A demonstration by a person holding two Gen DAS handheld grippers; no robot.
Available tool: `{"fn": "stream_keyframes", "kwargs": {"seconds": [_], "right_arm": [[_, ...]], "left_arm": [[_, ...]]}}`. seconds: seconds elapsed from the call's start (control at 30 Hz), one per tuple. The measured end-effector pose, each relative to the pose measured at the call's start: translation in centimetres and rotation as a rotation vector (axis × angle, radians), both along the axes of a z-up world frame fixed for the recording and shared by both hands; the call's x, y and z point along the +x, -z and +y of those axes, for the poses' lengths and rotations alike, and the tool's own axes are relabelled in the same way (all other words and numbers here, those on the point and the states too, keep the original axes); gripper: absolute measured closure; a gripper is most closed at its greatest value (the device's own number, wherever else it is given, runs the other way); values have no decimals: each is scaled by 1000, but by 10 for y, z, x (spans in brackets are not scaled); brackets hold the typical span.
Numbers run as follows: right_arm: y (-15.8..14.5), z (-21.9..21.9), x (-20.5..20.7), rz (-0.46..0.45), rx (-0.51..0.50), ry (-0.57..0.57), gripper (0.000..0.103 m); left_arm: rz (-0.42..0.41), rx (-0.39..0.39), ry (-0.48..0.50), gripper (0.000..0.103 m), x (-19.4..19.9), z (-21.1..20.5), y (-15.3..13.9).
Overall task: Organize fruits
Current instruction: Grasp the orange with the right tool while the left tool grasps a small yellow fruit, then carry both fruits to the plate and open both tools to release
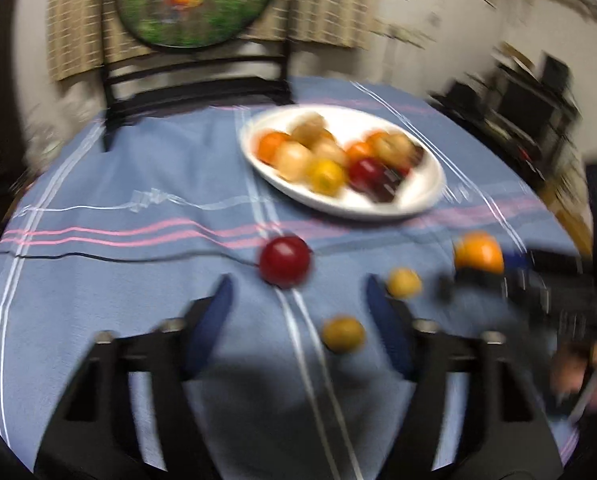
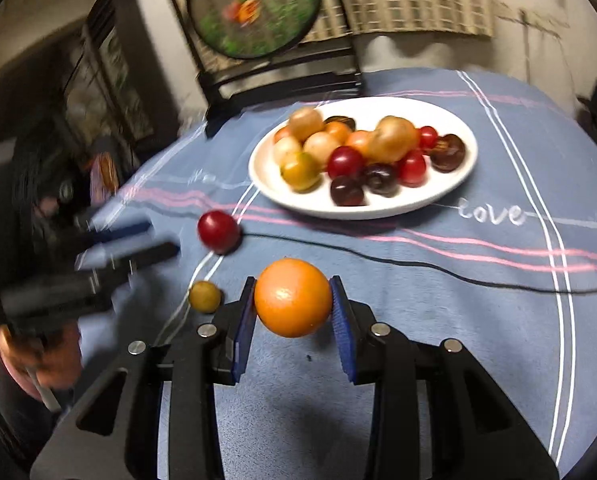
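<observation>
Dim indoor light; heavy motion blur across left wrist view; right wrist view sharper near centre, smeared at left; fisheye bending, dark vignette at edges; soft shadows on tablecloth (image 2: 438,320).

Two wrist fisheyes, angled down, close over table, sharing white plate (image 1: 426,200) (image 2: 464,168)

A soft, matt woven cloth (image 2: 458,300) covers the tabletop. The white plate (image 2: 464,160) looks glossy, like glazed ceramic. The orange (image 2: 292,298) has dimpled, faintly shiny skin between ribbed blue pads (image 2: 342,332) on matt black plastic.
</observation>
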State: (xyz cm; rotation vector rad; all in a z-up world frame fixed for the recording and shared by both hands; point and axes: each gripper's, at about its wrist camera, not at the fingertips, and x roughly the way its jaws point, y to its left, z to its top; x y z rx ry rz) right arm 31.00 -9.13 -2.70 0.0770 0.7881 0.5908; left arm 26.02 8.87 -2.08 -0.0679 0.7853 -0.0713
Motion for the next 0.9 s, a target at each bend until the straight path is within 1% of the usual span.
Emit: {"fn": "stream_keyframes", "kwargs": {"seconds": [0.03, 0.13, 0.27, 0.4, 0.63, 0.9], "right_arm": [[1, -2, 3, 1, 3, 11, 67], [0, -2, 4, -14, -12, 36, 67], [2, -7, 4, -9, -14, 53, 67], [4, -10, 3, 4, -19, 59, 67], [3, -9, 1, 2, -17, 52, 67], [4, -8, 1, 6, -22, 50, 67]], "left_arm": [[20, -11, 33, 57, -1, -4, 4], [44, -18, 84, 57, -4, -12, 11], [32, -9, 102, 57, -5, -18, 12], [38, -18, 109, 58, -4, -18, 15], [74, 56, 124, 63, -1, -28, 26], [96, 72, 106, 66, 5, -26, 32]]}}
